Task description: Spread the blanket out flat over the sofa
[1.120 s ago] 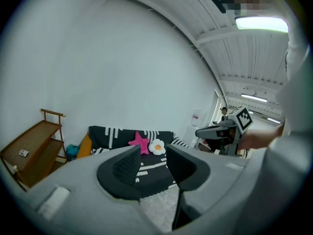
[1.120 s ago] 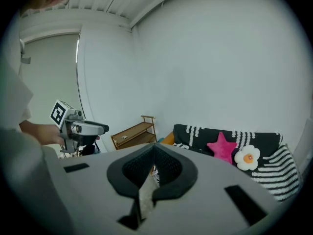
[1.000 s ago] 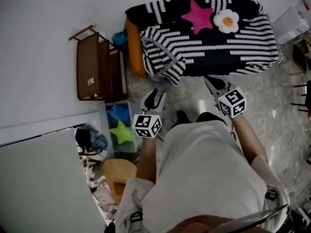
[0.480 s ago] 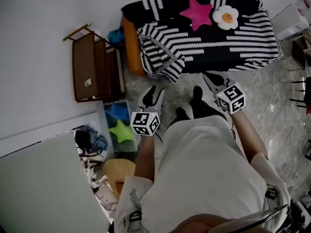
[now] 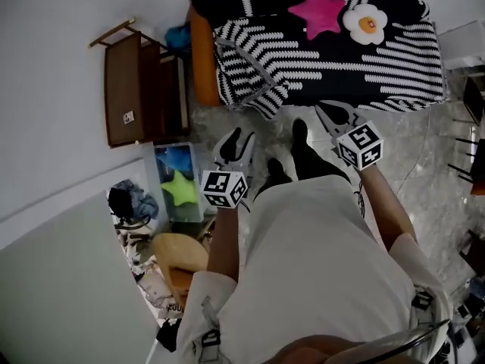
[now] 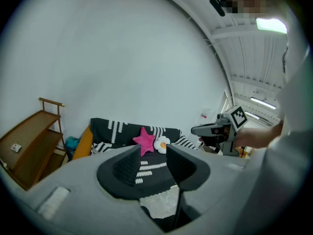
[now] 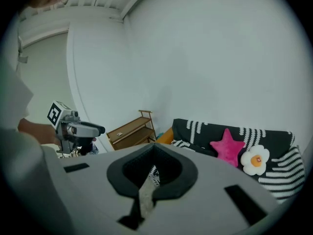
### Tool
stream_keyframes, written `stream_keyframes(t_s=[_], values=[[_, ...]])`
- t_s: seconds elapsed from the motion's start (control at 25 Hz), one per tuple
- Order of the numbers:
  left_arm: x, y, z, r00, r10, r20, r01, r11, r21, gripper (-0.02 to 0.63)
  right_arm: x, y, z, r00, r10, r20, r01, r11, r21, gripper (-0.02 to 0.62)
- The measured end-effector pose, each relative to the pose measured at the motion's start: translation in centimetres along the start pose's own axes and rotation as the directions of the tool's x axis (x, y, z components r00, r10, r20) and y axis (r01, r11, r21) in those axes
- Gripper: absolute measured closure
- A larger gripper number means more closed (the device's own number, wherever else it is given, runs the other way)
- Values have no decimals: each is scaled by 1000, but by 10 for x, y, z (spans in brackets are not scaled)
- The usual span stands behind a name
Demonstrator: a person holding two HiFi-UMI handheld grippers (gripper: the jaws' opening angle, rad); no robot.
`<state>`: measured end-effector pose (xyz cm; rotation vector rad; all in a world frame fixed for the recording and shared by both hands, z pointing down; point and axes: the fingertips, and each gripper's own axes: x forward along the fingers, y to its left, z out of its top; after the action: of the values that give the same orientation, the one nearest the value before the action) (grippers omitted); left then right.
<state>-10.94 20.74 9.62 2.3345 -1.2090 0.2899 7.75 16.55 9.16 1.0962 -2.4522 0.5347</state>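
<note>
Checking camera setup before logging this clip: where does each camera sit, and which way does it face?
Head view: on the person's head, looking down at the sofa under its blanket; left gripper, right gripper, forearms and torso show.
Left gripper view: on that gripper, facing the sofa past open jaws; right gripper at right.
Right gripper view: on that gripper, facing sofa and wooden shelf; left gripper at left.
Shared: all show the pink star cushion.

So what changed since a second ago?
The person stepped toward the sofa: one foot swung forward, carrying both grippers closer. Nothing was grabbed or let go. The left gripper stayed open, the right gripper stayed empty, and the blanket stayed rumpled at one end.
</note>
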Motion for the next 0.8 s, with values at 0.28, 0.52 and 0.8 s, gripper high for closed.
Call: stream_keyframes(t_s=[0.28,0.52,0.8], values=[[62,7,5,999,33,-37,-34,999,-23,442,39,-55,-3,995,75,-59,-76,997,0,597],[113,14,2,995,63,-74,-67,997,-45,442,68,-100,-11,987,133,-96,-131,991,23,597],[166,24,-14,986,88,-140,-95,994,-47,442,97,-141,-33,971,198,-136,-195,980,41,597]])
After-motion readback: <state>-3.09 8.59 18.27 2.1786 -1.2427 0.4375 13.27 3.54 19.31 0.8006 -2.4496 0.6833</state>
